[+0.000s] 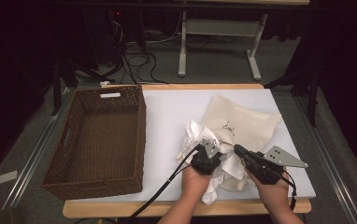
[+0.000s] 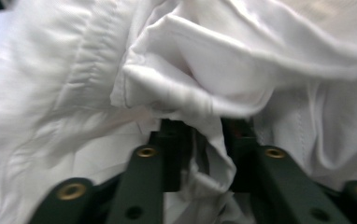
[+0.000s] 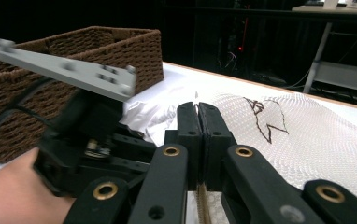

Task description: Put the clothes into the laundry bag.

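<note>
From above, the left gripper (image 1: pixel 208 156) sits in the crumpled white cloth (image 1: pixel 200 135); its own view shows a fold of it pinched between the jaws. The right gripper (image 3: pixel 198 122) has jaws pressed together on the cream bag's (image 3: pixel 307 140) edge, whose dark line mark isn't readable. The wicker basket (image 1: pixel 81 149) stands well off beside them.

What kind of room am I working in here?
Probably a lab or recording workspace, not a home: a work table with a white top, loose cables on the grey floor behind it, another bench frame, and dark surroundings. A wicker basket and white cloth are props.
</note>
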Demonstrator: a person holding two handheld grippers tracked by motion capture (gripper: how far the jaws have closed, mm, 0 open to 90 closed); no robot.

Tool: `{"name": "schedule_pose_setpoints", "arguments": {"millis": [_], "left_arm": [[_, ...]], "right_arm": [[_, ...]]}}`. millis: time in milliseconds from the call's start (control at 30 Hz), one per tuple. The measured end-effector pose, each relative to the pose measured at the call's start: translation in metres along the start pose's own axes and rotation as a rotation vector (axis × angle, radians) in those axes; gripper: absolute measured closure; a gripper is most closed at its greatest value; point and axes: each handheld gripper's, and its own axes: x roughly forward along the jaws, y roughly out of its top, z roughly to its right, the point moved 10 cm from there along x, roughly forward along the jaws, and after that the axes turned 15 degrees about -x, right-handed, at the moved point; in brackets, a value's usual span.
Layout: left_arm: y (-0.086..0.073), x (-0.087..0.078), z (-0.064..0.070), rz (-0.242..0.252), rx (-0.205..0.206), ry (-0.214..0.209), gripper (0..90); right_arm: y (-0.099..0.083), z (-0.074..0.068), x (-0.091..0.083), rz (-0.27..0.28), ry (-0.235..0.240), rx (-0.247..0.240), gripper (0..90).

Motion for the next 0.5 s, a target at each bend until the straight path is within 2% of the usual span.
{"name": "schedule_pose_setpoints", "arguments": {"millis": [33, 100, 133, 167, 300, 333, 367, 433, 500], "left_arm": [[0.002, -0.008, 0.0, 0.02, 0.003, -0.02, 61.2], [0.002, -0.013, 0.0, 0.028, 0.013, -0.032, 58.6], [0.003, -0.025, 0.0, 0.042, 0.024, -0.059, 53.5], [0.003, -0.025, 0.0, 0.042, 0.024, -0.059, 52.3], [0.003, -0.053, -0.004, 0.06, 0.061, -0.086, 51.1], [0.004, -0.067, -0.011, 0.081, 0.082, -0.066, 50.4], [0.004, -0.067, -0.011, 0.081, 0.082, -0.066, 50.1], [0.008, -0.078, -0.024, 0.106, 0.089, -0.026, 47.5], [0.011, -0.083, -0.041, 0.122, 0.068, 0.02, 44.9]], "right_arm": [[-0.001, 0.001, 0.0, -0.002, 0.0, -0.005, 89.6], [-0.001, 0.002, 0.0, -0.003, -0.002, -0.006, 89.6], [-0.001, 0.002, 0.0, -0.004, -0.003, -0.006, 89.6], [-0.001, 0.002, 0.0, -0.004, -0.003, -0.006, 89.6], [-0.002, 0.001, 0.001, -0.01, -0.004, -0.009, 89.6], [-0.003, 0.001, 0.001, -0.013, -0.009, -0.009, 89.6], [-0.003, 0.001, 0.001, -0.013, -0.009, -0.009, 89.6], [-0.003, 0.001, 0.001, -0.014, -0.012, -0.003, 89.6], [-0.003, 0.001, 0.001, -0.015, -0.013, -0.006, 89.6]]}}
